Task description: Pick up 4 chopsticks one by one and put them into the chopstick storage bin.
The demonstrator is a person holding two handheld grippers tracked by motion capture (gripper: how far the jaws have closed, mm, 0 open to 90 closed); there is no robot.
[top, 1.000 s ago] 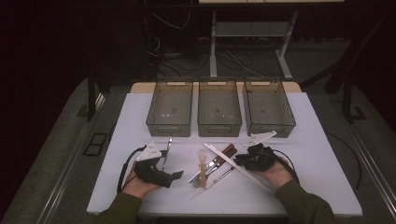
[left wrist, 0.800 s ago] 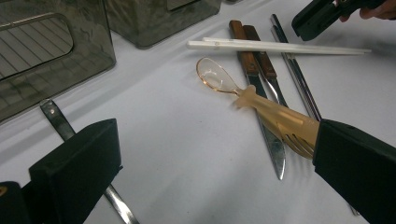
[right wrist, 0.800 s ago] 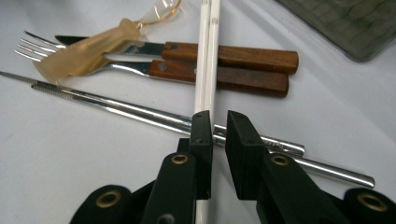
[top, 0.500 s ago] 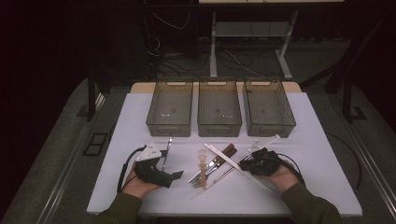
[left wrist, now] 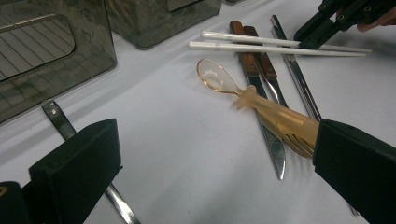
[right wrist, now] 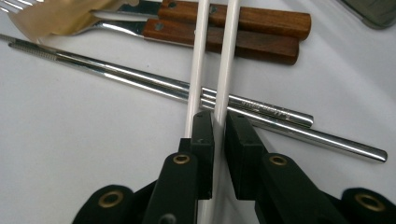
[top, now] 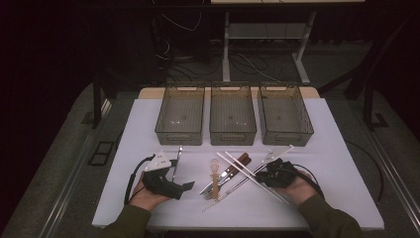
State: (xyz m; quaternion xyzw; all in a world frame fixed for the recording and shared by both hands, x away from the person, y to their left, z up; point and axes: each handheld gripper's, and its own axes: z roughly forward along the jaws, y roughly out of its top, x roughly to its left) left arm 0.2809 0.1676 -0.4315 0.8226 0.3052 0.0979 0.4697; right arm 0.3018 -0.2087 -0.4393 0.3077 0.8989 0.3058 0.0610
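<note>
Hiding fork (left wrist: 299, 142) tines: left tongs (left wrist: 224, 182)

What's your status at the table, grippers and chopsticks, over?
Right gripper shut on one white chopstick, its twin just outside the jaws. Left gripper open, resting by the cutlery. Steel chopsticks lie underneath, crossing.

White chopsticks (right wrist: 212, 60) cut off at top edge, amber spoon (left wrist: 261, 105) handle end hidden behind black jaw
</note>
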